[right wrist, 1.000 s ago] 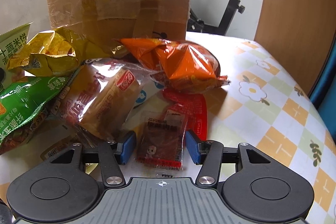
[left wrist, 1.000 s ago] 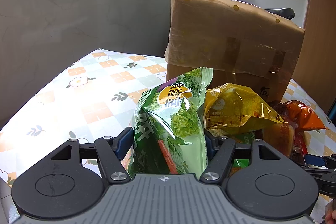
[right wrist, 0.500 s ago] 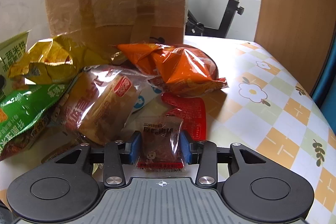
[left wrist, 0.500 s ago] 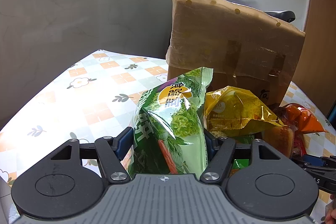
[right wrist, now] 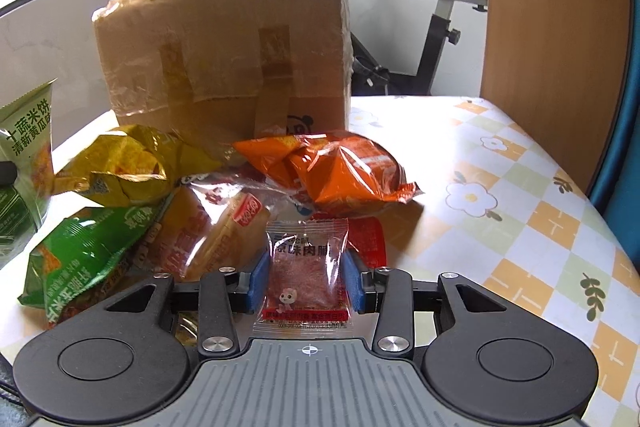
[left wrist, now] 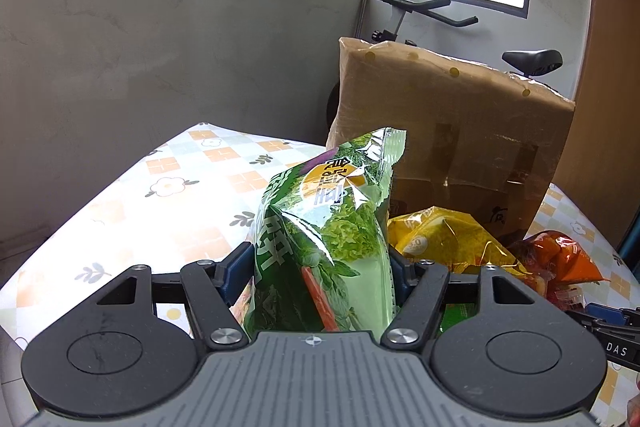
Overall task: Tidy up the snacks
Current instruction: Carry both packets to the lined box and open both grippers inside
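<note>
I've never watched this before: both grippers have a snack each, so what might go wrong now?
The small clear meat-snack packet is slick and pinched only at its sides by the right gripper, so it might slip. The tall green bag in the left gripper is puffy; squeezing could crush its contents, or it might brush the cardboard box.

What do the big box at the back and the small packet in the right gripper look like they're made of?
Big box: brown cardboard, matte, wrapped in glossy clear tape that wrinkles and glints. Small packet: thin clear plastic film, shiny, with crimped edges and a reddish meat slice showing through, probably jerky.
</note>
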`<state>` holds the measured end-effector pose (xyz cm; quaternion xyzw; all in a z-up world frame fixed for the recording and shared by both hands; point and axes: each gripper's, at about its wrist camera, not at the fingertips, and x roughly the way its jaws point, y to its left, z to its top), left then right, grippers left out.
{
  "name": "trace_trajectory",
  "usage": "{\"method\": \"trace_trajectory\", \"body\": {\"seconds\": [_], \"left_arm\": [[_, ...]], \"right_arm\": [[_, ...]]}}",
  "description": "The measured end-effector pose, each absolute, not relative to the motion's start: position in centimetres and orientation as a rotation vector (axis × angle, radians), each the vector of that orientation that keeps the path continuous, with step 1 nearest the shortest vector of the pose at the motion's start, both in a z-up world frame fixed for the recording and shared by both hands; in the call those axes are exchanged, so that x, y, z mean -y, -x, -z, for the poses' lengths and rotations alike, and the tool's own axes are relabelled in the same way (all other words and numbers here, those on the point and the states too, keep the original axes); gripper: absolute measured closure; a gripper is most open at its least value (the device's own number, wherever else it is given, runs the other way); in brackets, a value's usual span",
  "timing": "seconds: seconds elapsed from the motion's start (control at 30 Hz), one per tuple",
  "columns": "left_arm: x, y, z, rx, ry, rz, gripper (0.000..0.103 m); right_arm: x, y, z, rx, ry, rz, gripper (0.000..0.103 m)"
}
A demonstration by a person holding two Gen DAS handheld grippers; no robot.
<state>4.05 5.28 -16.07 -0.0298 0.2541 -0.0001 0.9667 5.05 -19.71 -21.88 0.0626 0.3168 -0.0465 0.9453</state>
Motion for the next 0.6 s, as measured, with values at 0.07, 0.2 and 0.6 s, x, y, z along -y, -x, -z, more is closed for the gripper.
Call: {"method": "trace_trajectory", "body": {"seconds": [0.07,0.2,0.6], "left_arm": [[-5.5,-4.0,15.3,-0.504,0.060,-0.002,0.034],[-6.2,-4.4,13.3,-0.491,0.083,0.011,0.034],[-5.4,-8.6,3.5,-0.380,0.098,0.138,0.033]], "right_arm": [[19.4,-4.8,21.1,-0.620,-0.107,0.085,0.066],[19.1,-4.6,19.4,-0.566,-0.083,0.072,0.066],[21.9,-8.7,10.3,-0.376,-0.065,0.028,0.066]]}}
